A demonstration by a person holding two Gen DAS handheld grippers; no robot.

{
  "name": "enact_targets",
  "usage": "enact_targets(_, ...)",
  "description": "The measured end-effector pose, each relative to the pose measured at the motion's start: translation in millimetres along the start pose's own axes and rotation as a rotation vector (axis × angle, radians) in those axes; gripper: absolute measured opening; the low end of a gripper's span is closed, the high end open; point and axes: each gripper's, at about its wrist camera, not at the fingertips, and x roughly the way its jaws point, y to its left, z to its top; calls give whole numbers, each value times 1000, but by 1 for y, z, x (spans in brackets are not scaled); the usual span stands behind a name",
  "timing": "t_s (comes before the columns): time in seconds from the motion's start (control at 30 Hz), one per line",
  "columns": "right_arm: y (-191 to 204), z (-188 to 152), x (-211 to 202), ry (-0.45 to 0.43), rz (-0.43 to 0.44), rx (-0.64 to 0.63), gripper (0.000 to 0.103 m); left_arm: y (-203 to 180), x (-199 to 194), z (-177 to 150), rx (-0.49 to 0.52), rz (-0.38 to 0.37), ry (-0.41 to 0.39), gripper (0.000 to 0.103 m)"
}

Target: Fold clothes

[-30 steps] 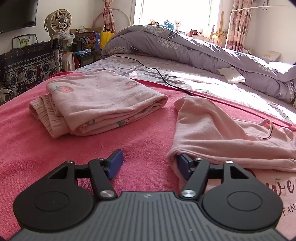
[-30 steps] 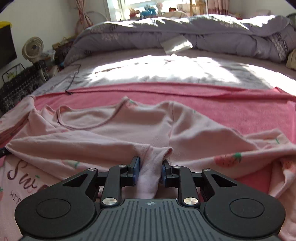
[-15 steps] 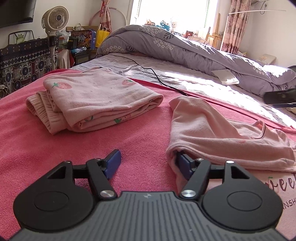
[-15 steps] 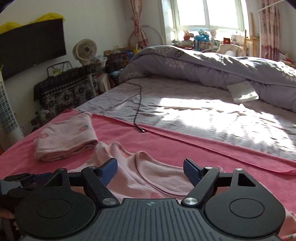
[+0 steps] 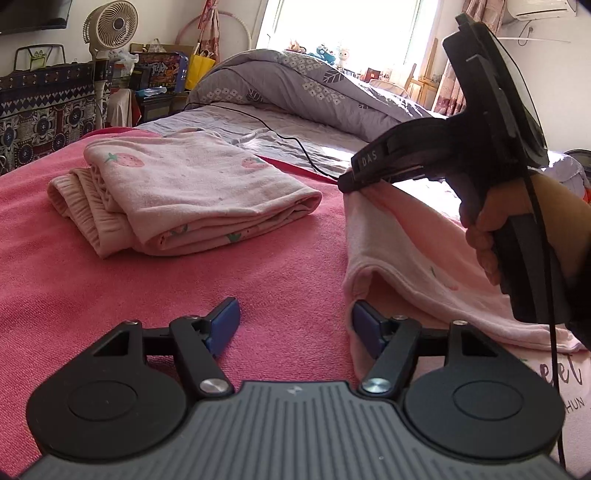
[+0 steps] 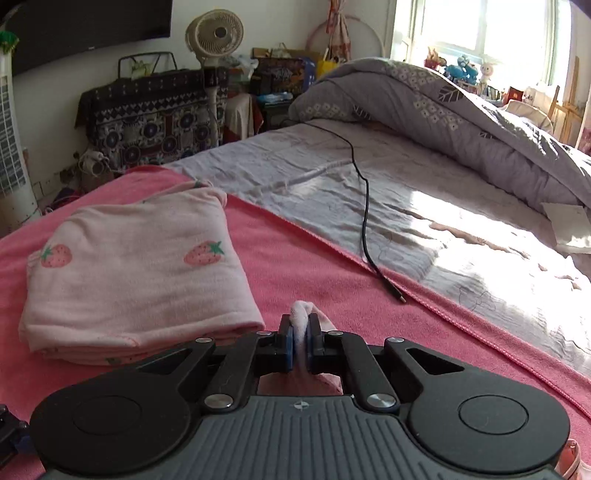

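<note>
A pale pink shirt point(image 5: 406, 254) lies on the pink blanket point(image 5: 110, 295), its left side folded over. My right gripper point(image 6: 301, 347) is shut on a pinch of the shirt's far left corner point(image 6: 301, 315). In the left wrist view the right gripper point(image 5: 349, 182) grips that corner just above the blanket, held by a hand point(image 5: 484, 229). My left gripper point(image 5: 295, 325) stands open low over the blanket. Its right pad point(image 5: 364, 325) rests against the shirt's near left edge, with no cloth between the pads. A folded strawberry-print garment point(image 5: 192, 192) point(image 6: 140, 273) lies to the left.
A black cable point(image 6: 365, 221) trails over the grey sheet beyond the blanket's edge. A grey quilt point(image 6: 443, 110) is heaped at the back, with a white paper point(image 6: 569, 225) beside it. A fan point(image 5: 110, 26) and patterned furniture point(image 6: 155, 114) stand past the bed's left side.
My right gripper let go of the shirt's lower fold, opened, swung left across the shirt and shut on its far left corner. The left gripper stayed open in place.
</note>
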Motion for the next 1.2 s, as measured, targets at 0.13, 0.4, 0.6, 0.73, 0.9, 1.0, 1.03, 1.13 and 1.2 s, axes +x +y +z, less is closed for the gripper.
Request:
enact_targets(0.13, 4, 6, 25, -28, 62, -7, 8, 0, 0, 0, 1, 0, 1, 70)
enact_targets(0.4, -4, 0, 56, -42, 120, 99, 15, 8, -2, 0, -37, -27, -6, 71)
enact_targets(0.6, -35, -1, -49, -217, 127, 114, 62, 23, -13, 0, -114, 5, -44, 70)
enact_targets(0.73, -56, -49, -124, -227, 16, 73, 79, 33, -25, -1, -127, 47, -73, 69)
enact_targets(0.9, -99, -139, -184, -198, -184, 99, 86, 26, -43, 4, -58, -59, -145, 69)
enact_targets(1.0, -129, -182, -187, -107, -223, 195, 85, -4, -42, 16, 25, -38, -156, 69)
enact_targets(1.03, -136, -191, -184, -80, -204, 227, 85, -17, -40, 20, 69, -31, -166, 70)
enact_targets(1.13, -147, -224, -173, 2, -193, 269, 85, -59, -14, 27, 230, 11, -129, 77)
enact_targets(1.2, -147, -231, -178, -36, -176, 285, 86, -75, 16, 22, 323, 114, -26, 77)
